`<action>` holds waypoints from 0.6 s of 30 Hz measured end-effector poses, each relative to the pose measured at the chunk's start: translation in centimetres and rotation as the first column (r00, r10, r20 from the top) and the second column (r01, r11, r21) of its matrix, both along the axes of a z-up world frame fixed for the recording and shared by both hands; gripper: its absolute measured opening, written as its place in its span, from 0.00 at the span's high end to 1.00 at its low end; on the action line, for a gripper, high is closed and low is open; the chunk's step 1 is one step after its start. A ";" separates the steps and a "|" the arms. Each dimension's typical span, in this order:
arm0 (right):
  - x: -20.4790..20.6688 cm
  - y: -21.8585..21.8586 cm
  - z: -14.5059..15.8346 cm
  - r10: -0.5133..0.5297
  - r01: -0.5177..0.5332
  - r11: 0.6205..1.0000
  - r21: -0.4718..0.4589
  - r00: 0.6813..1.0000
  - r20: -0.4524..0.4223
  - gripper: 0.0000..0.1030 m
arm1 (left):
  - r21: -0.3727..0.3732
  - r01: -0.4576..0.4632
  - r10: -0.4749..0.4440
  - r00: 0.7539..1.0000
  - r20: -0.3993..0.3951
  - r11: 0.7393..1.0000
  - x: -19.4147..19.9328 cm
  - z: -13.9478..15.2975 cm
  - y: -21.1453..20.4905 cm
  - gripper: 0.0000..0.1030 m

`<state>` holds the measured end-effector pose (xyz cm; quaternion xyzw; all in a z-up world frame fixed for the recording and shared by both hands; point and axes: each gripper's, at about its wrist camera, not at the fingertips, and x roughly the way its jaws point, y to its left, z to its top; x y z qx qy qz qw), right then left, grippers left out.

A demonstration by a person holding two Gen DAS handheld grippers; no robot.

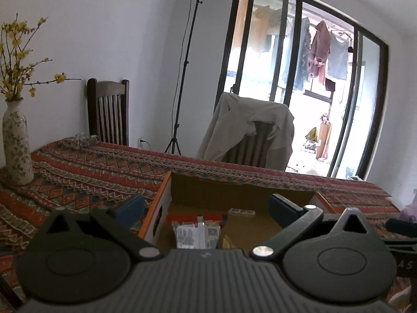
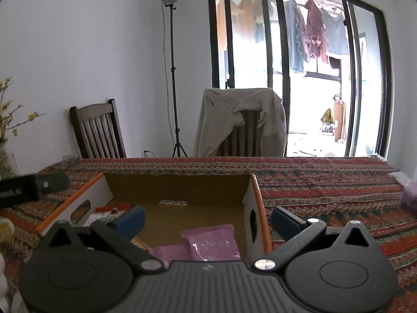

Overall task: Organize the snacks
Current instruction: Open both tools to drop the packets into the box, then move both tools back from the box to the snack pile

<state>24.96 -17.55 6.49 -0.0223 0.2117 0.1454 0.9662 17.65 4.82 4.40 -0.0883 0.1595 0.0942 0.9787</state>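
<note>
Snacks (image 2: 212, 242) lie half-hidden inside box (image 2: 177, 187), gripper bodies blocking them.

Daylight floods through the glass door (image 2: 299, 73) (blown white outside), leaving the box (image 2: 182, 190) inside dim; fisheye bends edges, corners vignette, everything slightly soft.
</note>
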 end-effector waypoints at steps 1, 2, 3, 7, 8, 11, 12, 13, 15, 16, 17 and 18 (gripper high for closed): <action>-0.5 -0.2 0.1 0.004 -0.004 1.000 -0.011 1.000 0.001 0.00 | 0.004 0.001 -0.001 1.000 -0.003 1.000 -0.5 0.1 0.0 0.00; -1.0 -0.4 0.2 0.005 -0.005 1.000 -0.022 1.000 0.002 0.00 | 0.008 0.004 -0.004 1.000 -0.004 1.000 -1.1 0.2 0.0 0.00; -1.3 -0.6 0.4 0.004 -0.004 1.000 -0.030 1.000 0.003 0.00 | 0.010 0.008 -0.008 1.000 -0.005 1.000 -1.5 0.2 0.1 0.00; -3.0 -1.8 0.6 0.007 -0.007 0.999 -0.049 1.000 -0.001 0.00 | 0.021 0.012 -0.012 1.000 -0.018 1.000 -3.5 0.1 0.4 0.00; -3.4 -2.0 0.6 0.008 -0.008 0.999 -0.054 1.000 -0.004 0.00 | 0.021 0.013 -0.012 1.000 -0.023 1.000 -3.9 0.1 0.5 0.00; -4.7 -2.8 0.2 0.009 -0.010 0.997 -0.079 1.000 -0.015 0.00 | 0.021 0.010 -0.009 0.999 -0.046 1.000 -5.1 -0.3 1.0 0.00; -5.1 -3.1 0.0 0.008 -0.010 0.996 -0.088 1.000 -0.020 0.00 | 0.020 0.008 -0.007 0.998 -0.055 1.000 -5.5 -0.5 1.1 0.00; -5.5 -3.4 -0.2 0.009 -0.012 0.995 -0.097 1.000 -0.026 0.00 | 0.018 0.005 -0.004 0.998 -0.063 1.000 -5.8 -0.6 1.4 0.00; -6.2 -4.0 -0.7 0.011 -0.015 0.994 -0.110 0.999 -0.042 0.00 | 0.013 0.001 0.000 0.997 -0.081 1.000 -6.5 -1.1 1.8 0.00; -6.5 -4.3 -1.0 0.010 -0.016 0.993 -0.117 0.999 -0.051 0.00 | 0.009 -0.001 0.002 0.996 -0.092 1.000 -6.9 -1.3 2.1 0.00; -6.9 -4.7 -1.4 0.010 -0.017 0.992 -0.123 0.998 -0.062 0.00 | 0.006 -0.003 0.004 0.995 -0.103 1.000 -7.3 -1.6 2.3 0.00; -7.2 -4.9 -1.7 0.010 -0.019 0.992 -0.127 0.997 -0.072 0.00 | 0.003 -0.005 0.005 0.994 -0.112 1.000 -7.7 -2.0 2.4 0.00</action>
